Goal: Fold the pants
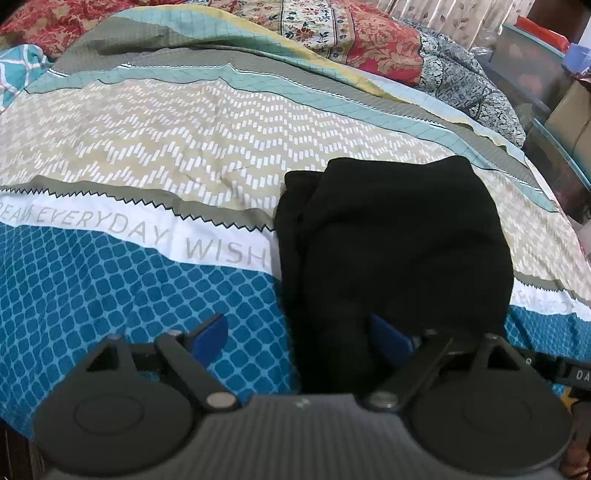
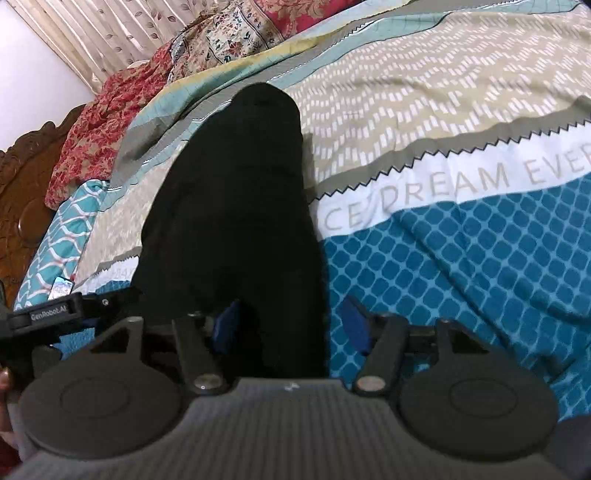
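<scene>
We saw one bed, and its sheet (image 1: 147,147) filled most of both views: bands of beige chevron, grey, teal and blue tile print, with one white band of grey lettering running across it. At the far edge lay one floral quilt (image 1: 369,40) in red and cream, bunched along the sheet. Behind it in the right wrist view hung one pale curtain (image 2: 92,33) with a leaf print, and one carved wooden headboard (image 2: 26,192) stood at the left border of that view.

One pair of black pants (image 1: 391,258) lay on the sheet, folded into a compact, narrow bundle. It stretched away from both grippers across the blue, white and beige bands. In the left wrist view we could make out a second layer of cloth showing along the bundle's left edge.

There were two grippers, each with two blue pads. The left gripper (image 1: 299,336) stood wide apart: its left pad sat over the blue print, clear of the cloth, and its right pad lay against the near end of the pants without any pinch. The right gripper (image 2: 291,325) was also parted. The near end of the pants lay between its pads, the left pad (image 2: 227,325) at the black cloth, the right one over the blue print just beside the bundle's edge, so nothing was squeezed.

A sliver of a hand (image 2: 4,380) showed at the left border of the right wrist view.
</scene>
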`<action>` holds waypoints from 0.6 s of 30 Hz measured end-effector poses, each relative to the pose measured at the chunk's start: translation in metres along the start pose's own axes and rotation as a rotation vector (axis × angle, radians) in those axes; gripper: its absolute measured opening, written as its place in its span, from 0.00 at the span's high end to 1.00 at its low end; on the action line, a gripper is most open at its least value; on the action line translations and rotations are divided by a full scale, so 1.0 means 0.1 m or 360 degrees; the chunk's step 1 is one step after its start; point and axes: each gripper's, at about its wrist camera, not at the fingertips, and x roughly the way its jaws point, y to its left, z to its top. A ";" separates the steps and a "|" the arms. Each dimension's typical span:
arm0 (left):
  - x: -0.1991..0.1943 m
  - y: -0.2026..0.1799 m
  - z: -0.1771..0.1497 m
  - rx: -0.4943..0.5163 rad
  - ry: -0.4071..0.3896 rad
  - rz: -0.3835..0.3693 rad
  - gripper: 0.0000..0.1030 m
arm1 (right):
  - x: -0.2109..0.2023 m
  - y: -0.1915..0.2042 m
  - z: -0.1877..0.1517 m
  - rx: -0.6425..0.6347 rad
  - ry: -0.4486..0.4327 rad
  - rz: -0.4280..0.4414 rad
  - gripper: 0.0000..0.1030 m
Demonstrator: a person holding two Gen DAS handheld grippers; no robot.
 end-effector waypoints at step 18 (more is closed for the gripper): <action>0.07 0.08 0.00 0.0000 0.0003 -0.0003 0.03 | -0.07 -0.01 0.07 0.0007 -0.0044 0.0008 0.31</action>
